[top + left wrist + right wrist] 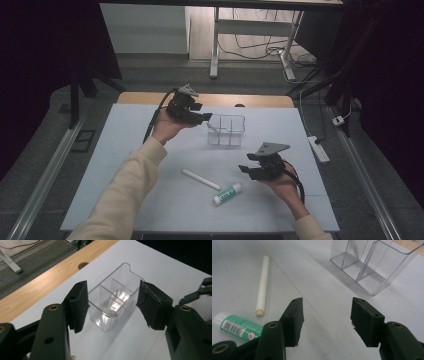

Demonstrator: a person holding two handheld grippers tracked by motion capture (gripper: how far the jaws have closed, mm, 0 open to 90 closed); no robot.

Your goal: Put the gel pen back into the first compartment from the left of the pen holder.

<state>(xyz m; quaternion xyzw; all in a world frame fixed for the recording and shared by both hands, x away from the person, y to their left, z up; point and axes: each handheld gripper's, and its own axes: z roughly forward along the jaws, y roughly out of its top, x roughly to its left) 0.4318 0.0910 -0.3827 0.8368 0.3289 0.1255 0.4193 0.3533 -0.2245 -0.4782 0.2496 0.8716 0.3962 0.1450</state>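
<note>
Beyond the left tongs (113,306), released and empty, a clear organizer (112,302) on the table.

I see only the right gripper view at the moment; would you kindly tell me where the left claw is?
Observer: The left claw hovers above the table, just beside the left end of the clear organizer.
Operator: Is it holding anything?
Observer: No, its jaws stand open with nothing between the pads.
Operator: Is the organizer empty?
Observer: No, the left gripper view shows a small pale item lying in one compartment.
</note>
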